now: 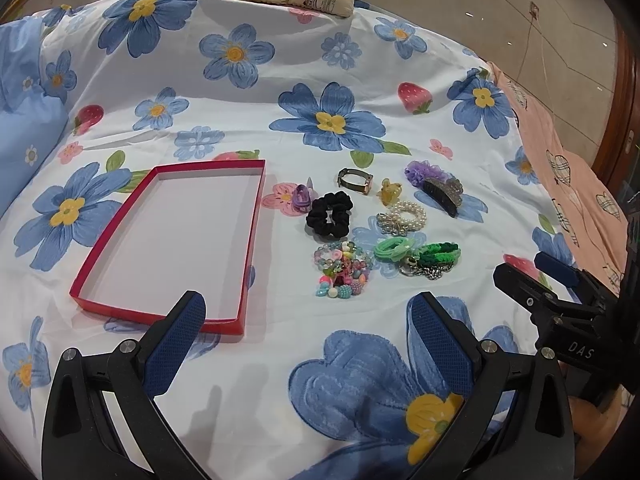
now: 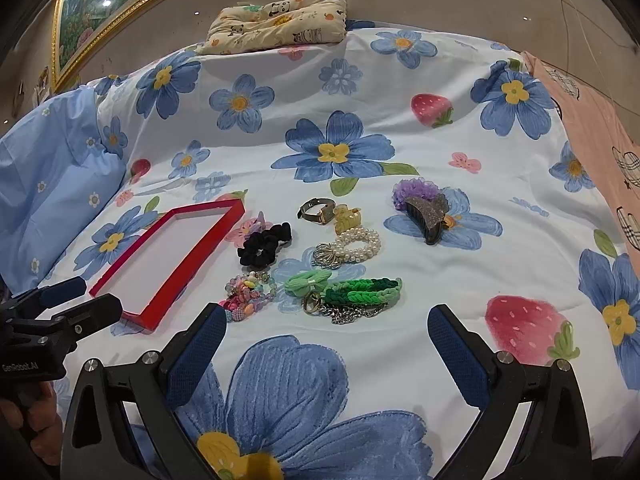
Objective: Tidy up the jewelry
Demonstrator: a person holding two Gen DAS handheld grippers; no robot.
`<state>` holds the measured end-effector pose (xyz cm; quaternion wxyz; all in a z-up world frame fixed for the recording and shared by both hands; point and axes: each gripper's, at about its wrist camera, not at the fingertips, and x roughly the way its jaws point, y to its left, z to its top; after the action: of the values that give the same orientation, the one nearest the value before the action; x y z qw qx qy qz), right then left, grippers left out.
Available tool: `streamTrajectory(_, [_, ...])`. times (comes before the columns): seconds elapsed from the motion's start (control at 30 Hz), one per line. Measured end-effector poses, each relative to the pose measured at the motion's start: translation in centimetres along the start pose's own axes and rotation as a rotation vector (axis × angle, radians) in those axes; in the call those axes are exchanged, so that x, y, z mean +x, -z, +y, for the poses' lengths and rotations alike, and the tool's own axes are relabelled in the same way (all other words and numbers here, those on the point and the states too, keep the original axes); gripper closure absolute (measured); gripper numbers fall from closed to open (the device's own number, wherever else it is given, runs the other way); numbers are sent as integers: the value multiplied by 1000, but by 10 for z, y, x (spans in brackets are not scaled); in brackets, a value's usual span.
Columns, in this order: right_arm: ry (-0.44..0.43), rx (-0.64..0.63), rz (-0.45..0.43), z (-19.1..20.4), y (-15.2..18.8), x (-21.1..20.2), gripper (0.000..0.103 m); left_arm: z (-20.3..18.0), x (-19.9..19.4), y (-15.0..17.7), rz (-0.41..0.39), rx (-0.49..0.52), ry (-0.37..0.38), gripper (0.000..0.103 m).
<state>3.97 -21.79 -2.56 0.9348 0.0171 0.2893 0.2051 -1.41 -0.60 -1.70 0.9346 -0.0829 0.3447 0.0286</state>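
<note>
The red tray (image 1: 120,264) is bare; every jewelry piece (image 1: 340,268) lies at its 3 o'clock on the bed. Left claw (image 1: 308,320) and right claw (image 2: 326,330): both released, nothing held.

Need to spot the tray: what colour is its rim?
Red rim, white inside; clearest in left wrist view.

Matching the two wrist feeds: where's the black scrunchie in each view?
Left wrist: black scrunchie sits right of centre, just right of the red tray, below the watch.
Right wrist: black scrunchie sits left of centre, again just right of the red tray, lower left of the watch.
Shared landmark: the red tray; the scrunchie lies outside it near its far right corner.
</note>
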Motion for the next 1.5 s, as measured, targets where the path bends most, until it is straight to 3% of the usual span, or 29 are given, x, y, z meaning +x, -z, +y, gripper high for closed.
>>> streamTrajectory(1.5, [-9,5,2,4,2,5,1,5,5,3,0,-4,-1,0])
